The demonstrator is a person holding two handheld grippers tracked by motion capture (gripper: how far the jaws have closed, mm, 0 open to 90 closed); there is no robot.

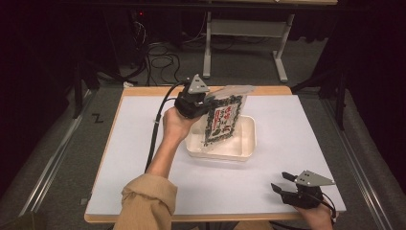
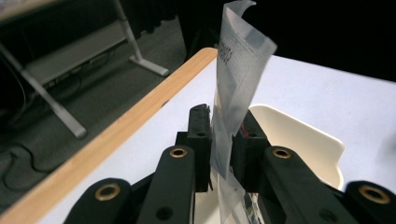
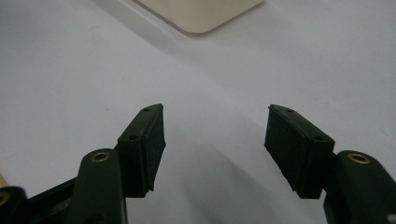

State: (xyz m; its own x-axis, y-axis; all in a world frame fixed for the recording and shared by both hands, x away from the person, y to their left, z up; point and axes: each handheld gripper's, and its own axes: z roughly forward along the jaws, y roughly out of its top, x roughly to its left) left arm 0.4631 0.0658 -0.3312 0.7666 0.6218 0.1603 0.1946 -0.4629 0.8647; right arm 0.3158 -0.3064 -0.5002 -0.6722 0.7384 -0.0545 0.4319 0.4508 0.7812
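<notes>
Packet held upright over the tray

On the white table (image 1: 143, 158), the cream tray (image 1: 249, 143) sits mid-surface with bare room around it. The packet (image 1: 222, 120) stands over it, long axis near vertical, pinched by the left gripper (image 1: 203, 103); its print is unreadable. The right gripper (image 1: 282, 183) rests near the front edge, jaws wide and empty.

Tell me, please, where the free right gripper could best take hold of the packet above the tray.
Probably the flat top seal of the packet, coming level from its right. The left gripper pinches its left edge, the bulging printed middle looks harder to clamp, and the bottom dips into the tray. The right gripper is open.
</notes>
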